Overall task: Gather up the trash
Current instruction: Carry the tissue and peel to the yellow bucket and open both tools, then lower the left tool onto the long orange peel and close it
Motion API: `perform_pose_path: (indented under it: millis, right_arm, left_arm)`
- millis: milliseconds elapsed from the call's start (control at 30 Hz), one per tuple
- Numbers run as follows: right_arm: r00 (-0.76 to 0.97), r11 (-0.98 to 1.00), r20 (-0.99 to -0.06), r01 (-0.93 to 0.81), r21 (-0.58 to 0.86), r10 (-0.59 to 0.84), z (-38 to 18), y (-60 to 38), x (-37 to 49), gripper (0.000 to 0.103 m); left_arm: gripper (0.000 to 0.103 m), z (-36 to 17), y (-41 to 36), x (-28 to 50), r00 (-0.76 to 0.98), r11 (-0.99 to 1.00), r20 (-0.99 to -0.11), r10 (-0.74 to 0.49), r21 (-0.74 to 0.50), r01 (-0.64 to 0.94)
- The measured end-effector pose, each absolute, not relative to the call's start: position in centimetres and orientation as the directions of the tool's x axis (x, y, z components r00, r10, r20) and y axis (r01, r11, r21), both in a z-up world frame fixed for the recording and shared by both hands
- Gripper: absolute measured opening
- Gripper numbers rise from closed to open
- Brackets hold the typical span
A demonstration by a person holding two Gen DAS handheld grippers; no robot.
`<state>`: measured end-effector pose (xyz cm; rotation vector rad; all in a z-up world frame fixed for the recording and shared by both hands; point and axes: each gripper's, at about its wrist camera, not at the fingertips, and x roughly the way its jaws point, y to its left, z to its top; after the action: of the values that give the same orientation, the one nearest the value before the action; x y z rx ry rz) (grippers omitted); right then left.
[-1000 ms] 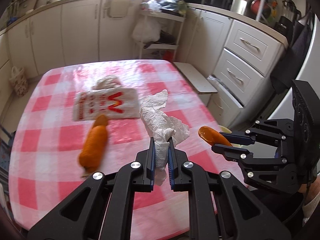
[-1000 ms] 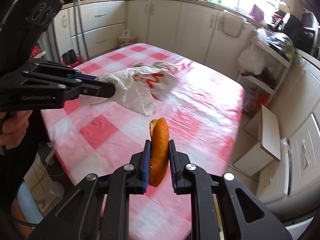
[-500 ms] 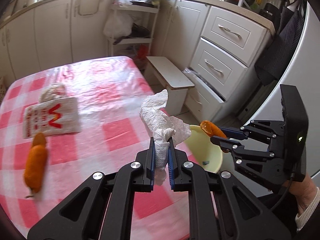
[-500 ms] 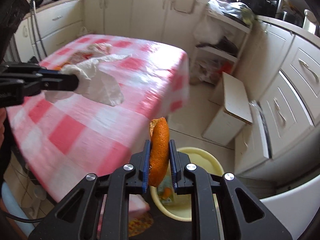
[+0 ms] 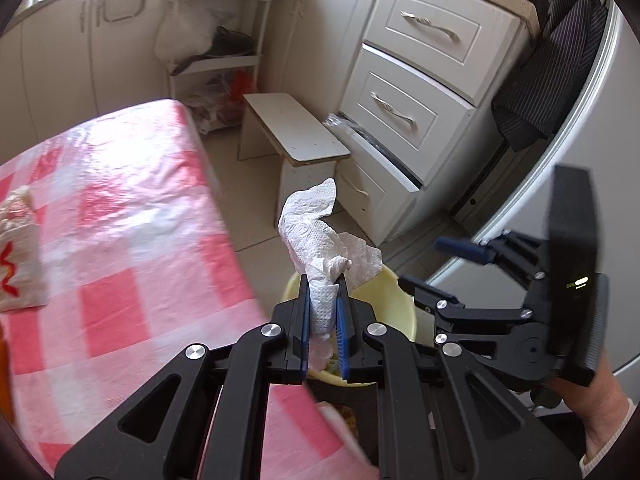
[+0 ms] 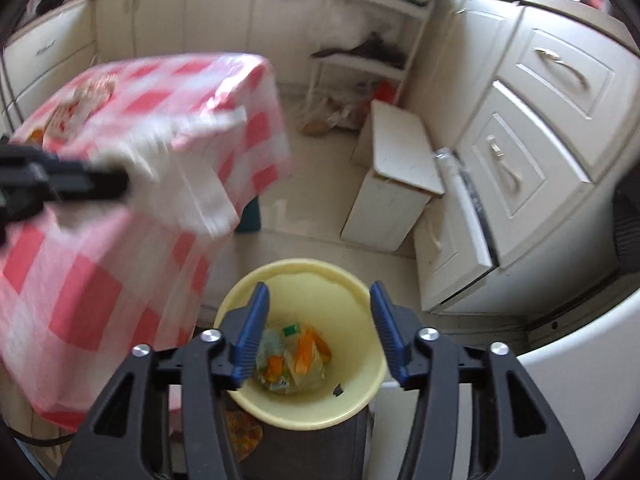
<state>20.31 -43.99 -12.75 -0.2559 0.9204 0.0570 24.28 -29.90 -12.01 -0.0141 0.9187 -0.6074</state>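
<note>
The yellow bin (image 6: 362, 300) stood on the floor just beside the corner of the table (image 5: 120, 240), which carried a red-and-white checked cloth. The left gripper (image 5: 323, 312) had its jaws closed tight on a crumpled white paper towel (image 5: 320, 240); the towel's loose end stood up above the jaws, over the near rim of the bin. The right gripper (image 6: 318, 328) hung directly above the bin's mouth with its blue-padded jaws spread wide and nothing between them. Inside the bin, at the bottom, lay orange peel pieces (image 6: 304, 350) mixed with clear plastic wrapping and a small green scrap. In the right wrist view the towel and left gripper appeared motion-blurred, to the left of the bin and above the table edge. A printed white bag (image 5: 16, 264) lay on the table, well away from the bin. A low white stool (image 6: 394, 152) stood on the floor beyond the bin, next to the drawer cabinet (image 5: 416, 80).
</note>
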Motion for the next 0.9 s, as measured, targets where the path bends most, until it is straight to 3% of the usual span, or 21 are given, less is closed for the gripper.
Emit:
perform_pose_path:
  millis: [167,267,333,533,900]
  right_arm:
    - [0.673,0.958,-0.731,-0.122,-0.259,-0.112,-10.7,-44.4,18.8,0.054]
    - [0.720,0.947,-0.679,-0.099,-0.306,-0.144,-9.7,-44.4,17.9,0.060]
    - [0.726,0.947,-0.670,-0.084,-0.311,-0.156,-9.6,-44.8,18.0,0.060]
    - [0.730,0.956,-0.665,-0.056,-0.288,-0.158,-9.3,-45.5,18.4,0.062]
    - [0.749,0.940,-0.657,-0.161,-0.300,-0.081,-9.1,-41.3,18.8,0.069]
  left_arm:
    - [0.012,-13.6,-32.2,24.6,0.412,0.824,-0.762,-0.499,-0.271,0.497]
    - [0.013,-14.6,-33.6,25.2,0.376,0.817,-0.777,-0.504,-0.290,0.498]
    - [0.021,-15.5,-35.3,25.8,0.313,0.799,-0.795,-0.519,-0.321,0.509]
    - [0.043,-15.5,-34.9,25.5,0.340,0.826,-0.795,-0.502,-0.324,0.462]
    - [0.059,-12.1,-25.3,23.0,0.492,0.887,-0.757,-0.430,-0.254,0.384]
